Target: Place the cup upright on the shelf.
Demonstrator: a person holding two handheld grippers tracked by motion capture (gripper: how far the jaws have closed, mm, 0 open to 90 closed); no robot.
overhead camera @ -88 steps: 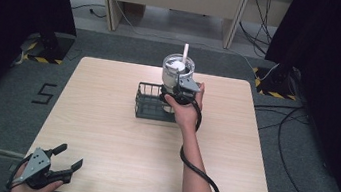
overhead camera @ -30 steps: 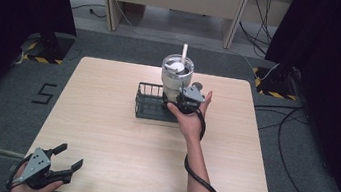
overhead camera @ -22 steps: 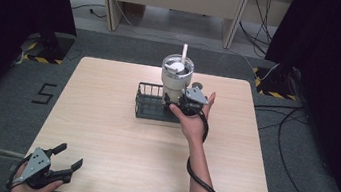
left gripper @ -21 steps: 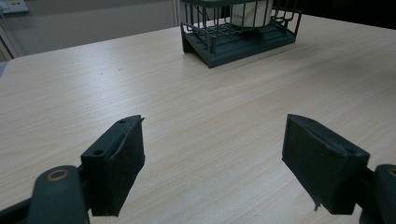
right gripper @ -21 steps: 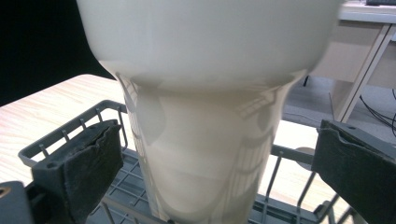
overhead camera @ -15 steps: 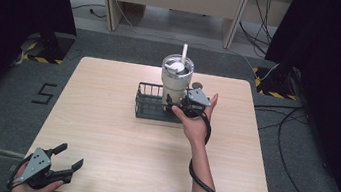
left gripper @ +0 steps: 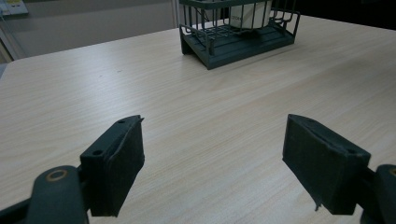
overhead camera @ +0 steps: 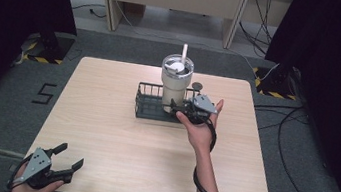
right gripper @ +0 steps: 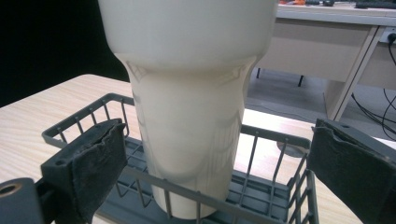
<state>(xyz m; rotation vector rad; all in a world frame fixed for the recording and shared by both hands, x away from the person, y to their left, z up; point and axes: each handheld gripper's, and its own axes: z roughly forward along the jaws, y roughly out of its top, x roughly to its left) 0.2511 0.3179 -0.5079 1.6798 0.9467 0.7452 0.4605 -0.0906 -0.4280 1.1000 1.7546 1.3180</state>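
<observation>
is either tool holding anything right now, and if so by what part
Nothing is held. The right tool is open, its jaws either side of the cup without touching; the left tool is open over the table.

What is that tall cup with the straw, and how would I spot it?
Look at the wooden table, then the dark wire basket near its far middle. Standing upright in it is a cream tumbler, the tallest thing there, with a clear lid and a white straw.

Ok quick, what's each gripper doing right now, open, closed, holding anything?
Left gripper: open, holding nothing, near the table's front edge.
Right gripper: open, fingers either side of the tumbler in the wire basket, not gripping.
</observation>
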